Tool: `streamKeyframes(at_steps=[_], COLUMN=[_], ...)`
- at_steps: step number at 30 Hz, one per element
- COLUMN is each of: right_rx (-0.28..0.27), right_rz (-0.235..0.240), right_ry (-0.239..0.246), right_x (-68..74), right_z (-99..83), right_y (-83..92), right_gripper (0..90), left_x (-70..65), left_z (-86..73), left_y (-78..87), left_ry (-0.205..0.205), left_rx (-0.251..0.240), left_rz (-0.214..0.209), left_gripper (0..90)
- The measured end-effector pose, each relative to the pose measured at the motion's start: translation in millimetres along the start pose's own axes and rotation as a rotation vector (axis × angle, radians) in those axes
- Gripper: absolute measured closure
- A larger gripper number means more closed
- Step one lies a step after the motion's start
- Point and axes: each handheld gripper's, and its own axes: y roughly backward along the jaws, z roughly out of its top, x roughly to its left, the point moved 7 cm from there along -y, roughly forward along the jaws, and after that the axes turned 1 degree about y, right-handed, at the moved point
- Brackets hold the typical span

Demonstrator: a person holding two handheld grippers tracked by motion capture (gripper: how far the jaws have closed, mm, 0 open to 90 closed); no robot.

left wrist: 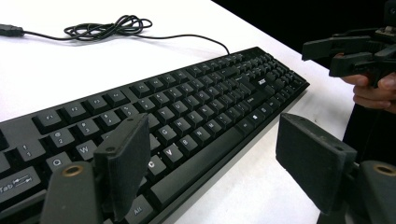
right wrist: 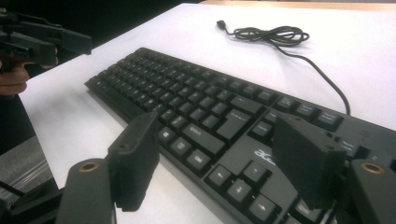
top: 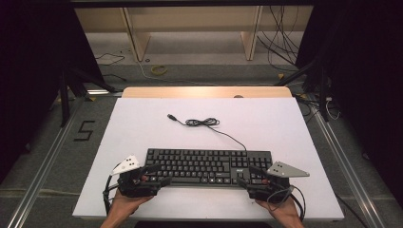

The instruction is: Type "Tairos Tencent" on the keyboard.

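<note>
Keyboard at near edge, both grippers spread wide, nothing held

High view: keyboard lies flat on the white table, cable coiled behind it. Left gripper sits at its left end, right gripper at its right end.

Left gripper view: jaws wide apart over the front-left corner, empty.

Right gripper view: jaws wide, straddling the front edge, not clamped.

Likely rigid, light, slick plastic; grab the end edges, not the keys.
</note>
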Motion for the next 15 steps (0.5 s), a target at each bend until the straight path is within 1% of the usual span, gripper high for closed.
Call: streamKeyframes(at_steps=[3, 6, 15], right_rx=[-0.004, -0.005, -0.021], right_rz=[-0.008, -0.008, -0.013], right_ry=[-0.001, -0.004, -0.005], right_x=[-1.2, -1.3, -1.7], right_z=[-2.1, -3.3, -2.0], right_y=[3.5, 5.0, 7.1], right_gripper=[32.3, 31.6, 30.9], left_x=[-0.2, -0.4, 1.0], left_z=[-1.2, -1.3, -0.7], left_y=[1.0, 2.3, 3.7], left_ry=[-0.001, -0.012, -0.008], left_rx=[-0.005, -0.009, -0.021], left_rz=[0.000, 0.003, 0.006], left_gripper=[24.8, 23.8, 23.3])
